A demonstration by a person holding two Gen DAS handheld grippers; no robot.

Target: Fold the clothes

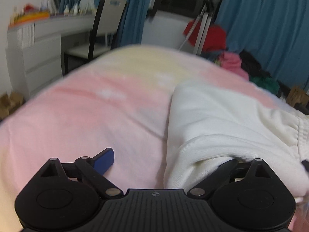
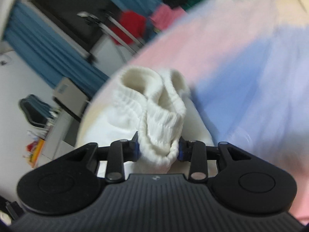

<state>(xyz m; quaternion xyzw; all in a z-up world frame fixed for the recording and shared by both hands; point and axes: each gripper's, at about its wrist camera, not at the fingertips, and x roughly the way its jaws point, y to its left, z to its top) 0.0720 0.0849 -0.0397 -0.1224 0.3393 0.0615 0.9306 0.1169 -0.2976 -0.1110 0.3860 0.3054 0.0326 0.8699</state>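
A white garment (image 1: 218, 119) with an elastic waistband lies on a pink, yellow and blue blanket (image 1: 92, 116). My left gripper (image 1: 166, 160) is open, low over the blanket; its left blue pad (image 1: 105, 159) is bare and its right finger is tucked under the garment's hem. In the right wrist view my right gripper (image 2: 158, 148) is shut on the bunched white waistband (image 2: 162, 116), which rises between the blue pads. The blanket (image 2: 251, 77) fills the right of that view. Both views are motion-blurred.
A white desk with drawers (image 1: 36, 58) and a chair (image 1: 104, 27) stand beyond the bed on the left. Blue curtains (image 1: 270, 29) hang behind. A heap of red, pink, black and green clothes (image 1: 231, 58) and a stand (image 1: 202, 25) sit at the far right.
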